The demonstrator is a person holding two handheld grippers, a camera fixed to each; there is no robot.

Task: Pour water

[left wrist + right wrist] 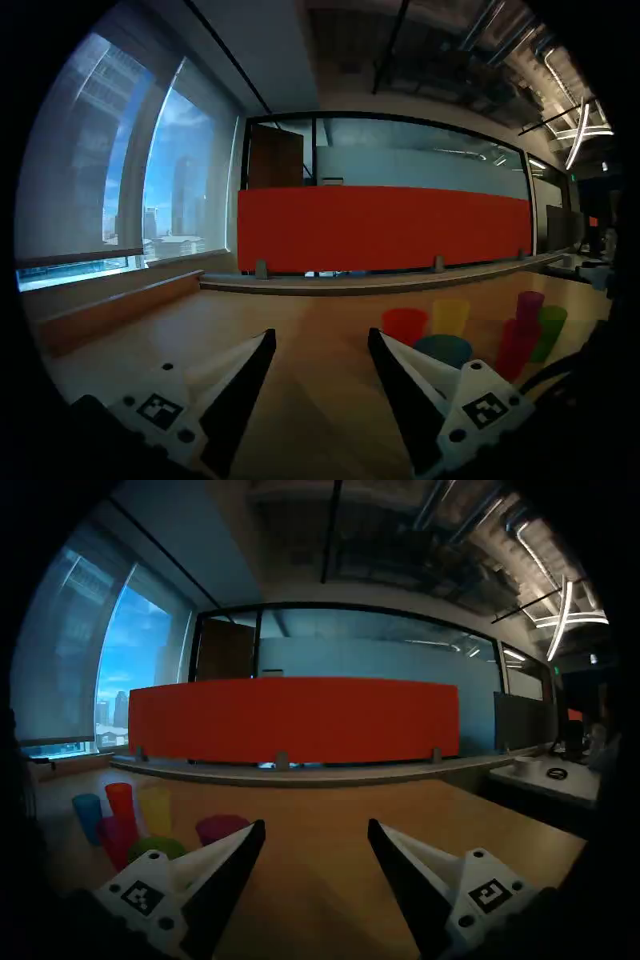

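- Wooden table (320, 312): light top across the lower half of both views; bears all the cups.
- Window (184, 192): tall glazing at 9 o'clock in the left gripper view; blue sky and towers outside.
- Red partition (384, 228): long screen along the table's far edge, at 12 o'clock from either gripper.
- Left gripper (322, 332): at 6 o'clock of its own view; jaws released, spread wide, grasping nothing; bare tabletop shows in the gap.
- Right gripper (316, 824): at 6 o'clock of its own view; jaws likewise released and holding nothing.
- Cups, one upright group on the table, at 4 o'clock in the left gripper view, beyond the right-hand finger:
  - red cup (404, 324), nearest the centre;
  - yellow cup (450, 316), just beside it at 3 o'clock;
  - blue cup (442, 350), in front of those two;
  - magenta cup (528, 306) and green cup (552, 320), farthest out.
- The same group sits at 8 o'clock in the right gripper view, beyond that gripper's left-hand finger.
- Contents of the cups: cannot tell.
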